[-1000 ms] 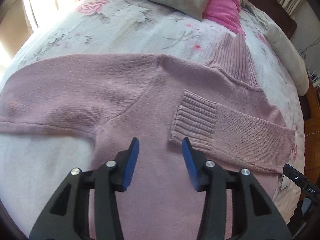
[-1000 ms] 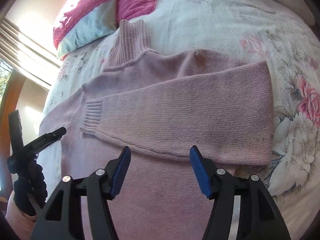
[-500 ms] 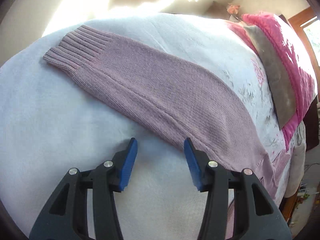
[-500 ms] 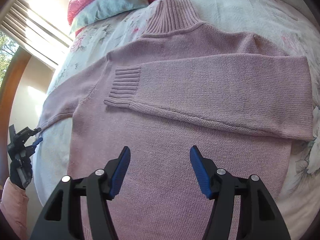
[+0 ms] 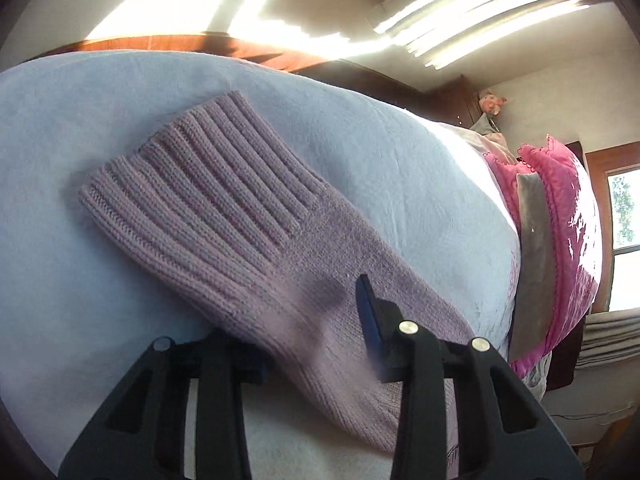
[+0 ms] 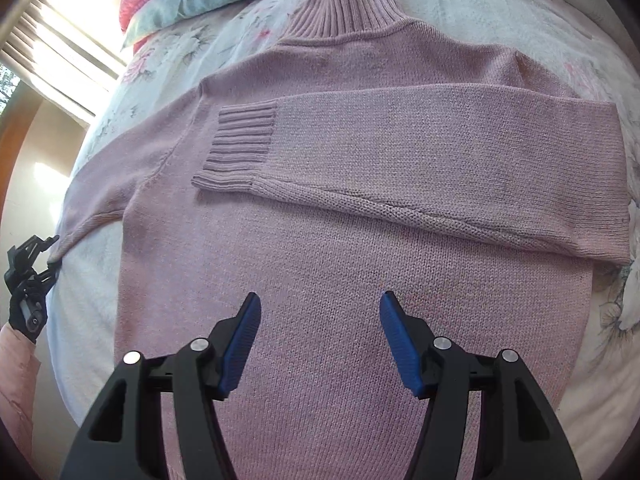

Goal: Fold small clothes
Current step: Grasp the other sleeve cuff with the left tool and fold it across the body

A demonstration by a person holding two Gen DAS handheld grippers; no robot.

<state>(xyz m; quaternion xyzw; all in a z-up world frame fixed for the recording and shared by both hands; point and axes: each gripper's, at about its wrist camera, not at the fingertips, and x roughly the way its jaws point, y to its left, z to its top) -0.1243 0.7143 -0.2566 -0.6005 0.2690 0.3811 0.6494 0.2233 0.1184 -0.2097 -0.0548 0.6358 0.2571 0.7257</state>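
Moved: left gripper [image 5: 316, 344] now straddling outstretched mauve knitted sweater [image 6: 360, 260] sleeve, fingers apart, near bed [image 5: 420, 168] edge; right gripper [image 6: 320, 336] wide, empty.

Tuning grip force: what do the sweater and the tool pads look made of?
Sweater: soft matte knit, likely wool or acrylic; visible stitch rows, ribbed cuff. Right tool pads: blue, ridged, probably rubber or soft plastic on glossy black plastic arms.

Floral bedspread [image 6: 500, 12], pink pillows [image 5: 568, 216], window blinds [image 6: 60, 52], perhaps a wooden headboard [image 5: 360, 76].
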